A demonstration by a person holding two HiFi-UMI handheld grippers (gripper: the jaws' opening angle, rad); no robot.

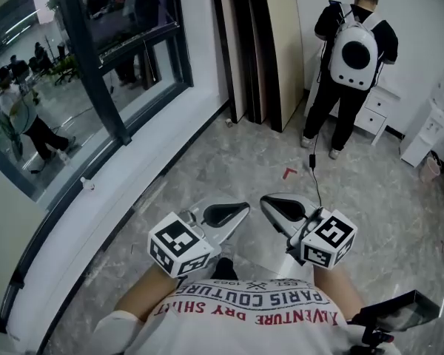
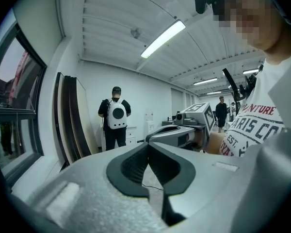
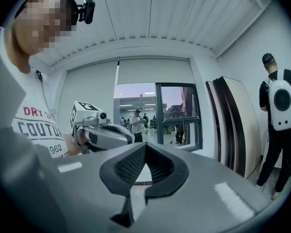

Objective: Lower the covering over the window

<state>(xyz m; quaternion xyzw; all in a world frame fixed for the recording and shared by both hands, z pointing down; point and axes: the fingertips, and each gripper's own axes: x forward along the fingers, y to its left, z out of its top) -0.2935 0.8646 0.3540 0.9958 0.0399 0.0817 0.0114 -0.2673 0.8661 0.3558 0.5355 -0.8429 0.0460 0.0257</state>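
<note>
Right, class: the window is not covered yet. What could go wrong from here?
1. The left gripper and right gripper are both shut, empty and away from the window; if they arrive shut, they cannot take hold of the covering.
2. A thin black cable trails across the floor just ahead; a step could snag it.
3. Boards lean against the wall beside the window and might be knocked.

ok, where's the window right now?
Head view, upper left: the window lines the left wall above a white sill, just left of the tall panels leaning in the corner.
</note>
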